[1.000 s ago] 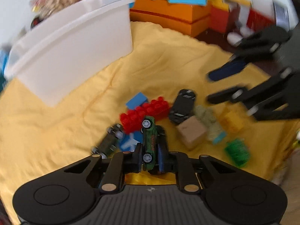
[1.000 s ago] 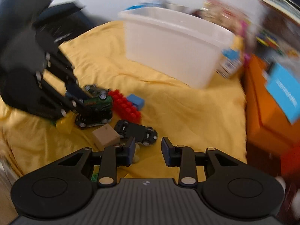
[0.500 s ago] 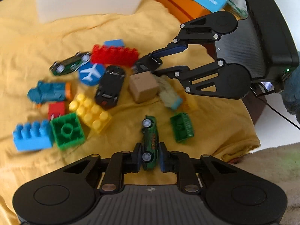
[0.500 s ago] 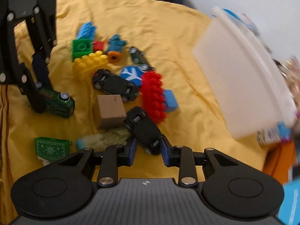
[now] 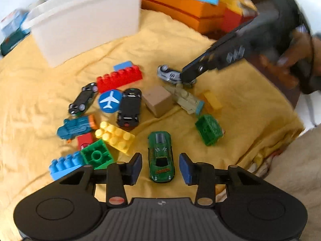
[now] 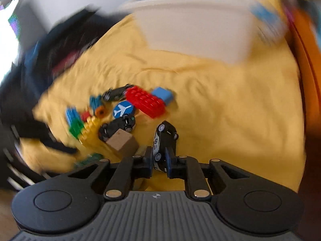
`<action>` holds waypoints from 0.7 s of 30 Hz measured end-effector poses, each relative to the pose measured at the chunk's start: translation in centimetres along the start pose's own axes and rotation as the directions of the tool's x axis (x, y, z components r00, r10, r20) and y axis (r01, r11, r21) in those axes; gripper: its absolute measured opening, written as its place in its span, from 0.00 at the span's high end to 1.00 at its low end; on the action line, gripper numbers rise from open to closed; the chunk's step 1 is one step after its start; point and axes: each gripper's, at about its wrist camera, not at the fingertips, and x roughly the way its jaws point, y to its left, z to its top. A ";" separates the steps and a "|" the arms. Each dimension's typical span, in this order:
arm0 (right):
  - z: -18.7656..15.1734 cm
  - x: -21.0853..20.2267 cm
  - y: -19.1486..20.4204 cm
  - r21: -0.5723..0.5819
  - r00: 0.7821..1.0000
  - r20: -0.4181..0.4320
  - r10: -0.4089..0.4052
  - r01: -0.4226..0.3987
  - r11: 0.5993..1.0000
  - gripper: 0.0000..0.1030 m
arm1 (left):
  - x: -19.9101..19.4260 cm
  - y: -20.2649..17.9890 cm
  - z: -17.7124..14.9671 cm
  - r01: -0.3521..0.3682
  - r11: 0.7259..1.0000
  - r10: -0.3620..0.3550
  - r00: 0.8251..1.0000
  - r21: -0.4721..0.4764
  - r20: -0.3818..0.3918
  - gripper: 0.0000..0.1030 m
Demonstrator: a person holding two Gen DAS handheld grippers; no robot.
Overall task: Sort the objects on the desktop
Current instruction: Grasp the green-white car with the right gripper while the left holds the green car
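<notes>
- Half a second ago the green toy car (image 5: 161,156) was clamped between the pads of the left gripper (image 5: 160,167); now it is released and lies flat on the yellow cloth (image 5: 180,40), roof up.
- The jaws of the left gripper have just been opening; the green toy car is between them, but a gap is seen on both sides and it is not touched.
- The jaws of the right gripper (image 6: 159,160) have just been closing, and the black toy car (image 6: 163,140) that lay loose between them is now pinched by both pads, turned on its side.
- In the left wrist view the right gripper is seen blurred at the upper right, with that same car at its tip and the person's hand (image 5: 289,60) behind it.
- The other toys are left in a loose pile on the cloth: a red brick (image 5: 119,78), a round blue plane token (image 5: 110,101), a second black car (image 5: 129,108), a cardboard cube (image 5: 158,100), a yellow brick (image 5: 114,137) and a green brick (image 5: 208,129).
- A white plastic bin (image 5: 84,20) stands at the far side of the cloth, well apart from the pile.
</notes>
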 end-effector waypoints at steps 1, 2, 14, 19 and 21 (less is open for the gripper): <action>-0.4 -0.2 -0.8 0.073 1.000 0.005 0.019 -0.020 0.997 0.86 | 0.4 -0.2 0.1 -0.012 1.000 0.013 1.000 0.015 -0.007 0.56; -0.8 -0.3 -1.3 0.127 1.000 0.011 0.025 -0.026 0.992 0.86 | 0.8 -0.4 0.1 -0.024 0.999 0.024 1.000 0.022 -0.018 0.56; -1.2 -1.9 0.0 0.083 0.963 0.135 -0.234 0.225 0.971 0.83 | 1.2 0.5 -0.1 -0.026 1.000 0.026 1.000 0.012 -0.011 0.59; -0.7 -0.2 2.3 -0.032 0.944 0.146 -0.298 0.305 0.952 0.55 | 1.4 0.8 0.0 -0.009 0.999 0.009 1.000 -0.030 0.004 0.68; -0.7 0.8 2.9 -0.061 0.941 0.137 -0.308 0.318 0.946 0.54 | 1.2 0.9 -0.2 0.004 0.999 -0.003 1.000 -0.040 0.009 0.68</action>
